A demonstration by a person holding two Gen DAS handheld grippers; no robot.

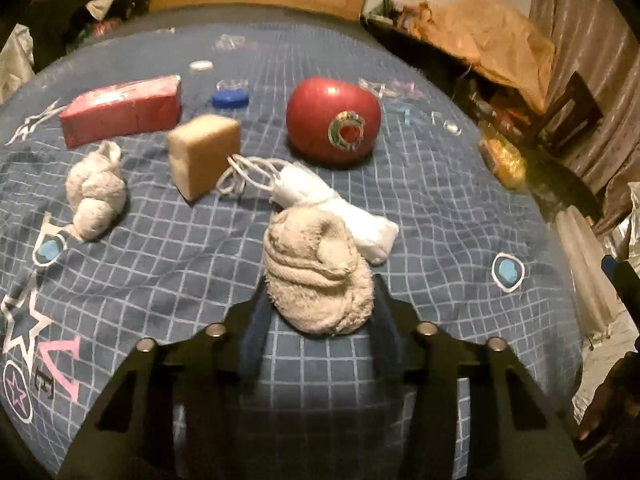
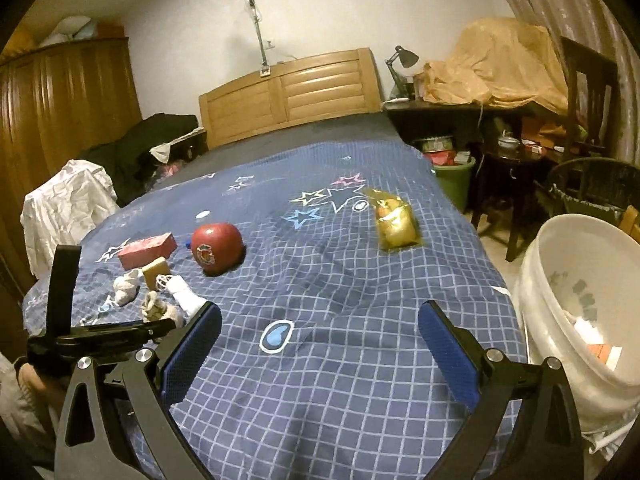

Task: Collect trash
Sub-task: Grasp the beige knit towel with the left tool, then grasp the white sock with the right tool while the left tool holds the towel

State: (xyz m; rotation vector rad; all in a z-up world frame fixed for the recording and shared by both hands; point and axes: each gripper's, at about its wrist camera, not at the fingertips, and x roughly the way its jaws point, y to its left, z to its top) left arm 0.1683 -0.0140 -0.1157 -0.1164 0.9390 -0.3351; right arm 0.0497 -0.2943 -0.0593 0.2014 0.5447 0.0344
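Note:
My left gripper is shut on a crumpled beige paper wad, low over the blue checked bedspread. Beyond it lie a rolled white cloth with a cord, a second beige wad, a tan sponge block, a red pack, a red apple and a blue bottle cap. My right gripper is open and empty above the bedspread. A yellow wrapper lies further up the bed. The left gripper shows at the left of the right wrist view.
A white bucket holding some trash stands on the floor right of the bed. A green bin, a dark table and a black basket lie beyond it. The wooden headboard and a wardrobe stand behind.

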